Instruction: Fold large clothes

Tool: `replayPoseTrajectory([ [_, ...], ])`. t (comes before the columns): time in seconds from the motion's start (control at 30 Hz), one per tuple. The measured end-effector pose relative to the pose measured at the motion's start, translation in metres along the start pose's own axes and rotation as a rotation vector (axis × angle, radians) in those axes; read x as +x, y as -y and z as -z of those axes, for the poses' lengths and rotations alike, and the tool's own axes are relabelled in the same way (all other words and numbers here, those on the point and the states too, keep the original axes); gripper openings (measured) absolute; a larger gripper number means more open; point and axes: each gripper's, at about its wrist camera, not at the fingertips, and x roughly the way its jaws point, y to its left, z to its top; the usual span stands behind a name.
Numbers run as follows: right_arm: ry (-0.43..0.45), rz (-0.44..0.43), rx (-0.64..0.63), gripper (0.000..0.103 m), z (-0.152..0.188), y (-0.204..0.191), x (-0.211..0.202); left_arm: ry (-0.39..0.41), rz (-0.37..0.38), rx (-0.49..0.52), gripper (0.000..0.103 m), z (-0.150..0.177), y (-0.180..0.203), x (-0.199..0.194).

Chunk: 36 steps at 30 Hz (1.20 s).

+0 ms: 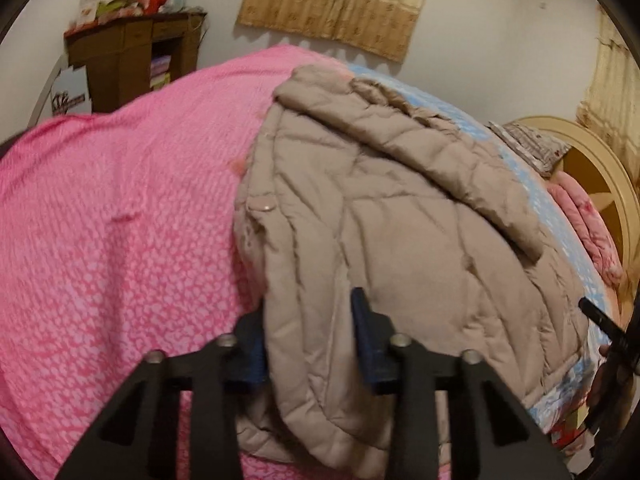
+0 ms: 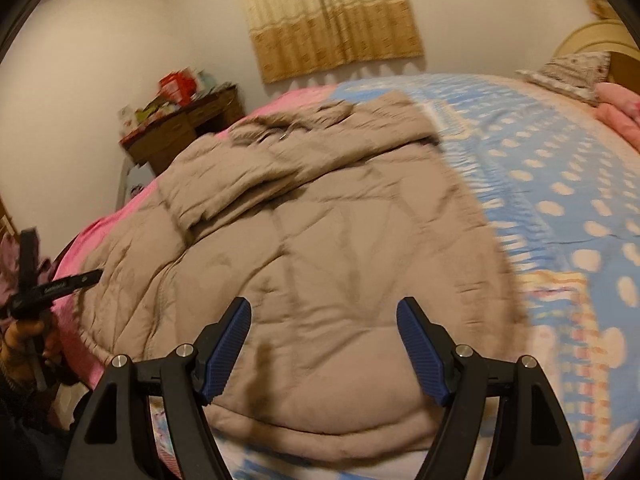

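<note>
In the left wrist view, the left hand-held gripper (image 1: 310, 340) at the lower centre is clamped on a fold at the edge of the beige quilted padded jacket (image 1: 400, 208), which spreads toward the upper right over the pink textured bedspread (image 1: 120, 220). In the right wrist view, the right hand-held gripper (image 2: 324, 344) hangs with jaws apart above the jacket's near hem, beside the blue dotted sheet (image 2: 560, 184).

Dim warm indoor light, motion blur, heavy fisheye warping.
</note>
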Motion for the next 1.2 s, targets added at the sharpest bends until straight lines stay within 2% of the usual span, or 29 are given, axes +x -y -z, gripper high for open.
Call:
replayPoseTrajectory([
  [0.17,0.013,0.108,0.106,0.076,-0.002,0.04,-0.017,-0.003,0.025,-0.004,0.03,-0.002,-0.005,0.0],
  [0.23,0.004,0.136,0.17,0.076,0.0,0.058,-0.02,-0.012,0.015,-0.019,0.036,0.001,-0.009,0.005],
  [0.33,-0.018,0.12,0.228,0.076,0.003,0.074,-0.019,-0.016,0.002,-0.064,0.056,0.005,-0.015,0.007],
  [0.6,-0.041,0.039,0.239,0.076,0.0,0.073,-0.002,-0.028,0.064,-0.123,0.058,0.01,-0.023,0.004],
  [0.63,-0.045,0.035,0.229,0.076,0.0,0.07,-0.001,-0.033,0.081,-0.117,0.056,0.009,-0.021,0.005],
  [0.67,-0.056,0.026,0.218,0.075,-0.001,0.067,0.0,-0.036,0.087,-0.105,0.045,0.009,-0.018,0.005],
  [0.73,-0.047,-0.003,0.209,0.051,-0.002,0.063,-0.006,-0.029,0.093,-0.058,0.028,0.007,-0.013,0.001],
  [0.77,-0.038,-0.004,0.205,0.047,-0.003,0.062,-0.01,-0.018,0.093,-0.047,0.024,0.005,-0.012,-0.002],
  [0.83,-0.024,-0.019,0.212,0.036,-0.004,0.063,-0.016,-0.01,0.111,-0.051,0.023,0.002,-0.013,-0.006],
  [0.9,-0.046,-0.066,0.248,0.036,-0.003,0.068,-0.013,-0.014,0.119,-0.066,0.023,0.002,-0.016,-0.004],
  [0.93,-0.069,-0.08,0.264,0.036,-0.001,0.071,-0.009,-0.02,0.11,-0.073,0.027,0.003,-0.018,-0.001],
  [1.0,-0.068,-0.069,0.28,0.037,0.002,0.072,-0.006,-0.035,0.096,-0.1,0.039,0.007,-0.021,0.003],
  [1.03,-0.066,-0.068,0.294,0.041,0.004,0.073,-0.004,-0.04,0.101,-0.118,0.05,0.009,-0.023,0.004],
  [1.07,-0.07,-0.067,0.307,0.042,0.007,0.074,-0.002,-0.042,0.11,-0.13,0.055,0.01,-0.024,0.005],
  [1.13,-0.065,-0.069,0.3,0.042,0.009,0.073,-0.001,-0.038,0.132,-0.119,0.051,0.011,-0.022,0.004],
  [1.17,-0.066,-0.073,0.29,0.042,0.008,0.071,-0.001,-0.041,0.142,-0.099,0.038,0.011,-0.02,0.004],
  [1.2,-0.066,-0.084,0.282,0.036,0.006,0.07,-0.002,-0.039,0.142,-0.081,0.03,0.01,-0.018,0.003],
])
